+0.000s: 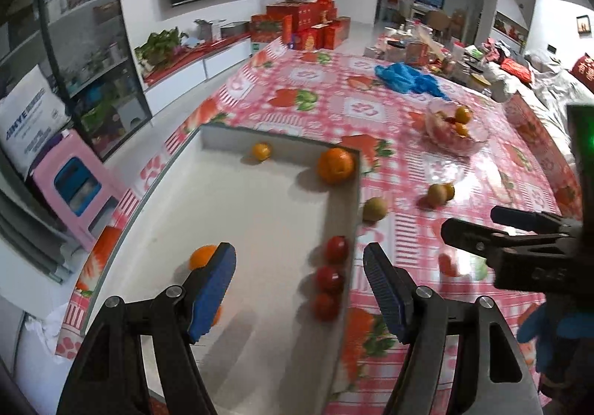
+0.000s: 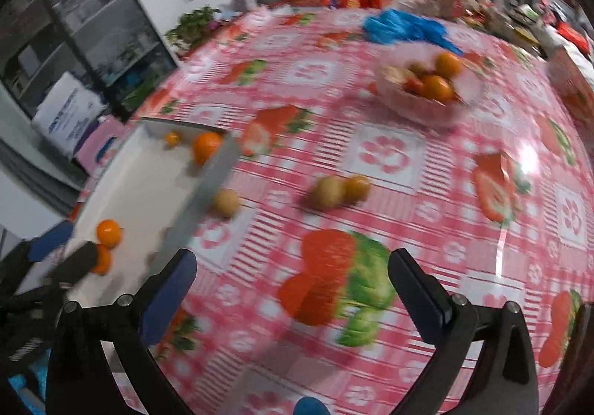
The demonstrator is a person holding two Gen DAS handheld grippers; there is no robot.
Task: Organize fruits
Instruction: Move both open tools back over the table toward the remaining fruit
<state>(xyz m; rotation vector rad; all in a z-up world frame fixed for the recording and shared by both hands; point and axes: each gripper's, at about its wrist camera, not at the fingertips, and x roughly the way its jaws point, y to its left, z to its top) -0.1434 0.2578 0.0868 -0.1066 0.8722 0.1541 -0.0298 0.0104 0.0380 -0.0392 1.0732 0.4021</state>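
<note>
My left gripper (image 1: 300,259) hangs open over a white shallow box (image 1: 260,214), with nothing between its blue pads. Three red tomatoes (image 1: 330,277) lie along the box's right wall below it. The box also holds a large orange (image 1: 335,166), a small one (image 1: 261,151) and two more by my left finger (image 1: 202,255). Outside on the tablecloth lie a yellow-green fruit (image 2: 226,202) and a second one (image 2: 326,192) touching a small orange (image 2: 358,188). My right gripper (image 2: 291,259) is wide open and empty above the cloth, right of the box (image 2: 222,162).
A glass bowl (image 1: 445,144) (image 2: 419,114) with oranges and other fruit stands farther back on the right. A blue plastic bag (image 1: 404,77) lies behind it. Clutter and red cartons fill the table's far end. The table edge and a pink stool (image 1: 74,188) are at the left.
</note>
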